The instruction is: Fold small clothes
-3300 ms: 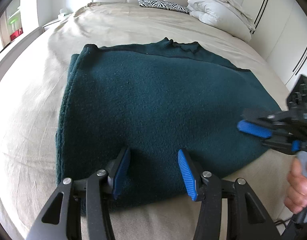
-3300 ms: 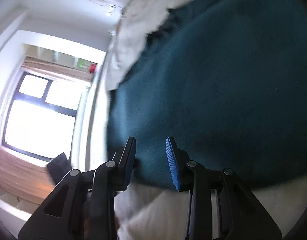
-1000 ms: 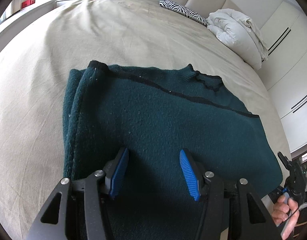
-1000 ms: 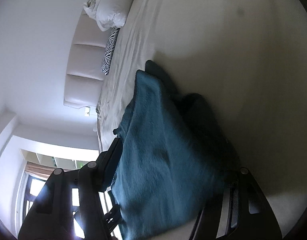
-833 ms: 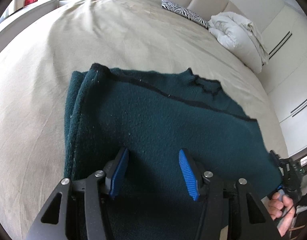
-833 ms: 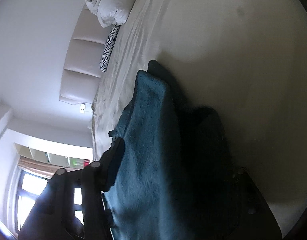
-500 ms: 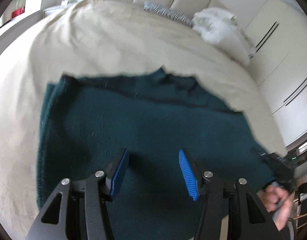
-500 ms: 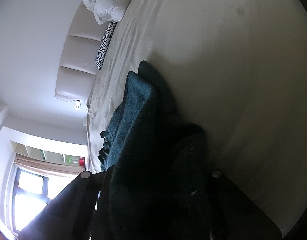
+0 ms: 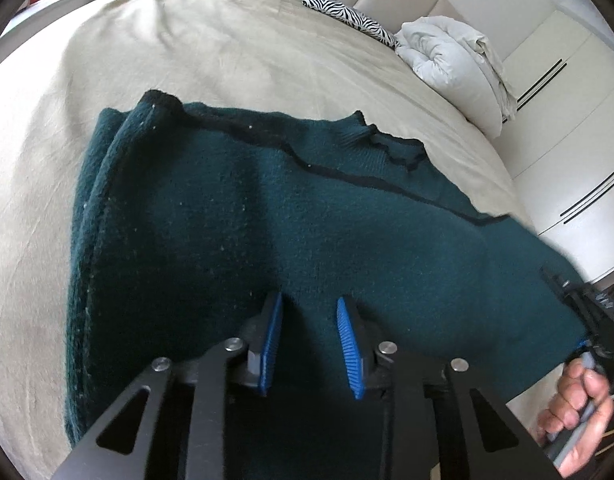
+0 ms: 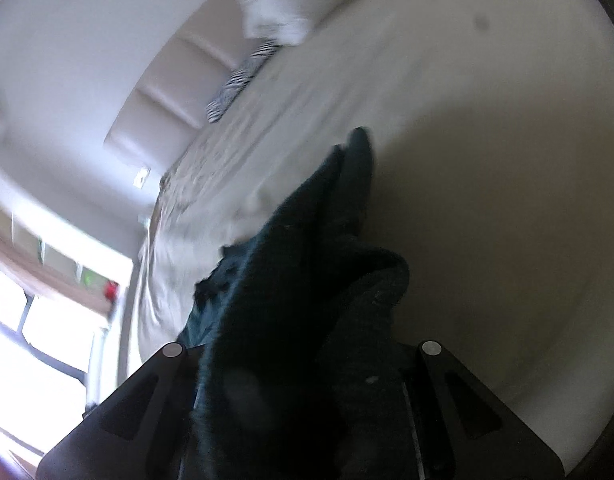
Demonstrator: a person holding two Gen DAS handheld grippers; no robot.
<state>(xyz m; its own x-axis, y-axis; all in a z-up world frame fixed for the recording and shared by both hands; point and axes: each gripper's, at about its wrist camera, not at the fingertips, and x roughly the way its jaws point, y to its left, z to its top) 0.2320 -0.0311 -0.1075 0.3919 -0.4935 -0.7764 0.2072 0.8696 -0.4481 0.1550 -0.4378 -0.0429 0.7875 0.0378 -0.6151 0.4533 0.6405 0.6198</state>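
A dark teal knitted sweater (image 9: pixel 267 220) lies folded on the beige bed (image 9: pixel 187 40), its black-trimmed edge and collar on the far side. My left gripper (image 9: pixel 309 308) sits low over the sweater's near edge. Its jaws are closing, with fabric lying between the blue pads (image 9: pixel 349 344), which stand apart. My right gripper (image 10: pixel 303 360) is shut on the sweater's right edge. Bunched sweater fabric (image 10: pixel 307 260) spills from between its fingers and hides the pads. In the left wrist view the right gripper (image 9: pixel 579 312) holds that side lifted off the bed, a hand (image 9: pixel 575 412) on its grip.
A zebra-print pillow (image 9: pixel 347 12) and a bundled white duvet (image 9: pixel 455 64) lie at the head of the bed. White wardrobe doors (image 9: pixel 567 100) stand on the right. A bright window (image 10: pixel 35 340) is beyond the bed's far side.
The right gripper closed on the sweater's right edge, then rolled and rose, lifting that side. The left gripper's pads have drawn closer together over the near edge.
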